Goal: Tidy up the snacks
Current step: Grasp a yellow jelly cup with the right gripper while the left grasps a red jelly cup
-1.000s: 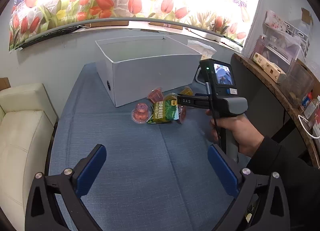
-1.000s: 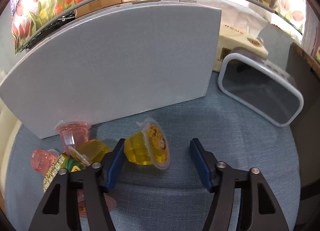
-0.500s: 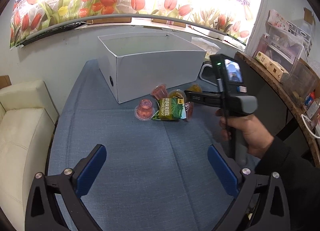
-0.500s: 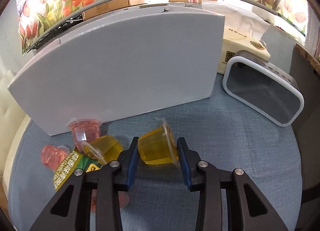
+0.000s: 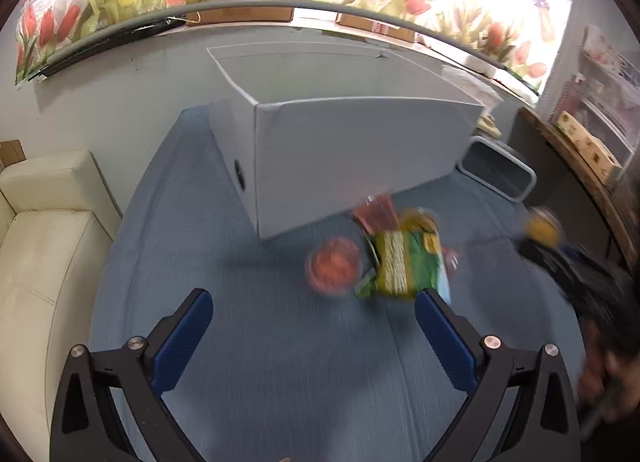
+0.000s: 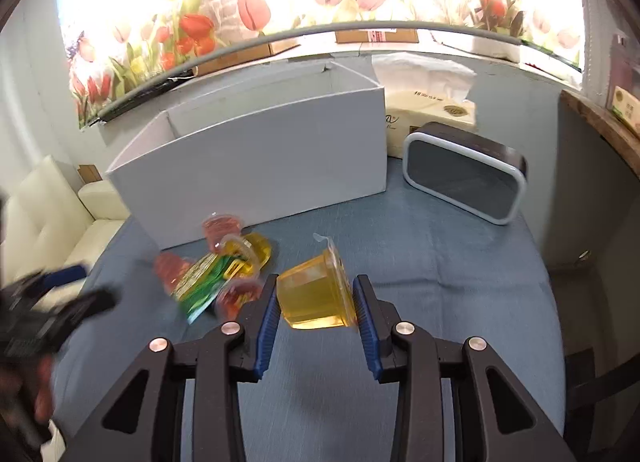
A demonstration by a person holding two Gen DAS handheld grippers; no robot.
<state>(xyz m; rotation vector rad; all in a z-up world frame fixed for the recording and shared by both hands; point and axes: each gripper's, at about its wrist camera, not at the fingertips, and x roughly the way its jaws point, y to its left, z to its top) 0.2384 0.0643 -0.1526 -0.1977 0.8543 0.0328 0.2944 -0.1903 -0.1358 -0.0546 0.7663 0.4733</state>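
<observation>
My right gripper (image 6: 315, 296) is shut on a yellow jelly cup (image 6: 314, 292) and holds it on its side above the blue tablecloth; it shows blurred at the right of the left wrist view (image 5: 542, 228). My left gripper (image 5: 312, 316) is open and empty, just short of the snack pile. The pile holds a green snack bag (image 5: 404, 262) (image 6: 202, 282), a red jelly cup (image 5: 334, 264), another red cup (image 6: 222, 224) and a yellow cup (image 6: 250, 252). The open white box (image 5: 360, 150) (image 6: 256, 166) stands behind the pile.
A dark rounded-rectangle device with a white rim (image 6: 466, 178) stands right of the box, a tissue box (image 6: 430, 118) behind it. A cream sofa (image 5: 44, 246) is off the table's left edge. A wooden shelf (image 5: 580, 150) with boxes runs along the right.
My right gripper closed on the yellow jelly cup, lifted it and drew back from the box. My left gripper moved forward towards the snack pile; its view is blurred by motion.
</observation>
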